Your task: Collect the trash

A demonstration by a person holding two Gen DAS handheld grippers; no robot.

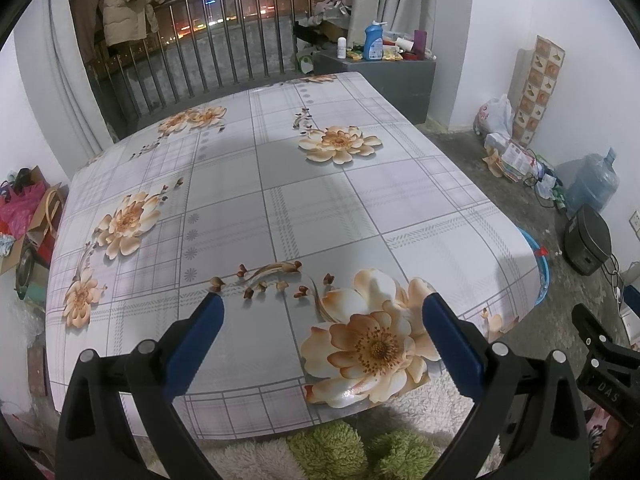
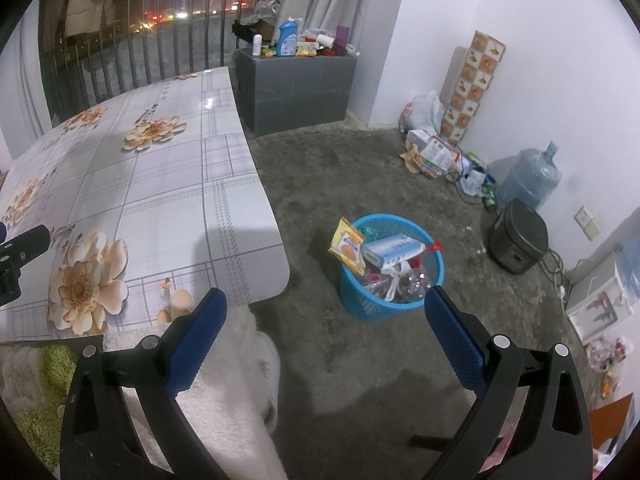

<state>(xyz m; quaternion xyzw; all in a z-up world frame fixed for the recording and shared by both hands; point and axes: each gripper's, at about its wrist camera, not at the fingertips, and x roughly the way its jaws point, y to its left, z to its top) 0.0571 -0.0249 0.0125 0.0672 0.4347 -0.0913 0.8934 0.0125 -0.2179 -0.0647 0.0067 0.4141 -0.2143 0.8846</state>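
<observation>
We held the left gripper [image 1: 322,316] over the near edge of the table covered in a glossy grey-checked cloth printed with cream flowers [image 1: 304,208], its blue-padded fingers [image 1: 200,336] spread wide apart with nothing between them. The cloth's surface lay bare in the left wrist view.

The right gripper [image 2: 326,312] hung beyond the table's corner above the rough grey concrete floor [image 2: 340,380], its fingers likewise parted and holding nothing. Ahead of it, on the floor just off the table's corner, stood the round blue plastic mesh waste basket [image 2: 362,300]. It was heaped with trash: a yellow snack packet [image 2: 347,246] leaned up over the rim, a white-and-blue carton [image 2: 394,250] lay across the top, and crumpled clear plastic bottles [image 2: 414,282] sat beside a red wrapper scrap [image 2: 434,245]. In the left wrist view only a sliver of the basket showed past the table's edge.
</observation>
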